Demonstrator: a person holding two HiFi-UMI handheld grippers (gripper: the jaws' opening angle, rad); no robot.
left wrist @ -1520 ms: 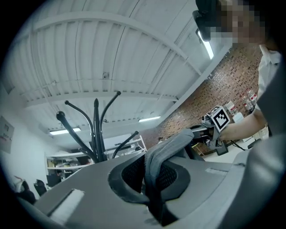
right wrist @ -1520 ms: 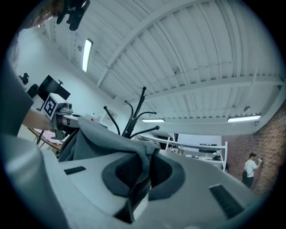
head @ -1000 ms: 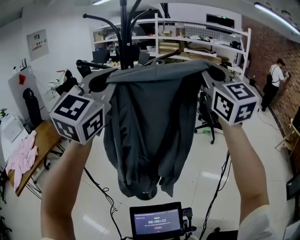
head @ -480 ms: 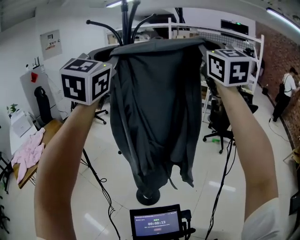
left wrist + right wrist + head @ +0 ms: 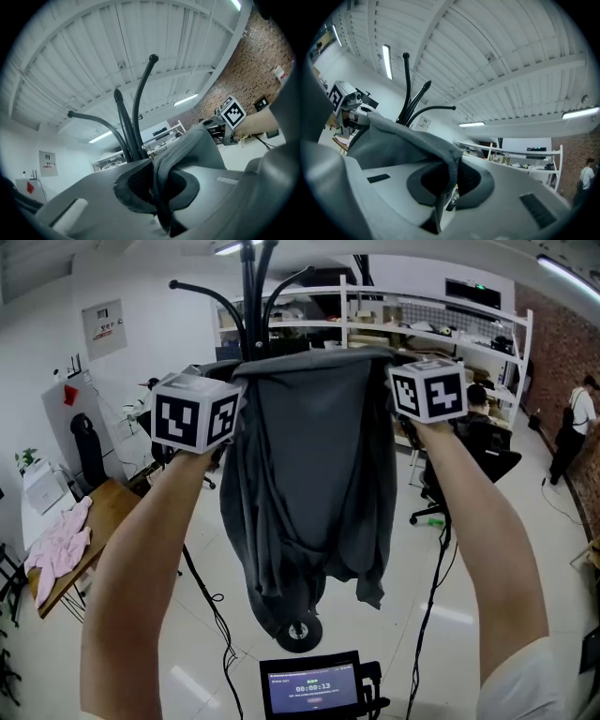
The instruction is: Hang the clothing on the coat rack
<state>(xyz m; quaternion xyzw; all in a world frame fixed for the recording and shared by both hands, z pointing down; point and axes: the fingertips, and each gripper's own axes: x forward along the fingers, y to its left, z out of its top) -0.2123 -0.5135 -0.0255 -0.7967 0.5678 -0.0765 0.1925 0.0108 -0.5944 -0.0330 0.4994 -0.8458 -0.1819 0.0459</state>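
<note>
A dark grey garment (image 5: 309, 484) hangs stretched by its top edge between my two grippers, held up high. My left gripper (image 5: 225, 390) is shut on the left end of that edge, where a fold of the cloth (image 5: 161, 187) is pinched in its jaws. At the other end my right gripper (image 5: 398, 371) is shut on a second fold (image 5: 445, 187). The black coat rack (image 5: 251, 296) stands right behind the garment, with its curved hooks (image 5: 136, 117) rising above the cloth. Its round base (image 5: 298, 632) shows below the hem.
A small monitor (image 5: 314, 685) sits low in front of me, with cables trailing over the white floor. A wooden table with a pink cloth (image 5: 56, 540) stands at the left. White shelves (image 5: 431, 320), an office chair (image 5: 469, 465) and a person (image 5: 574, 418) are at the back right.
Both grippers have carried the garment forward towards the rack and drawn closer together. The rack's base now shows under the hem.
</note>
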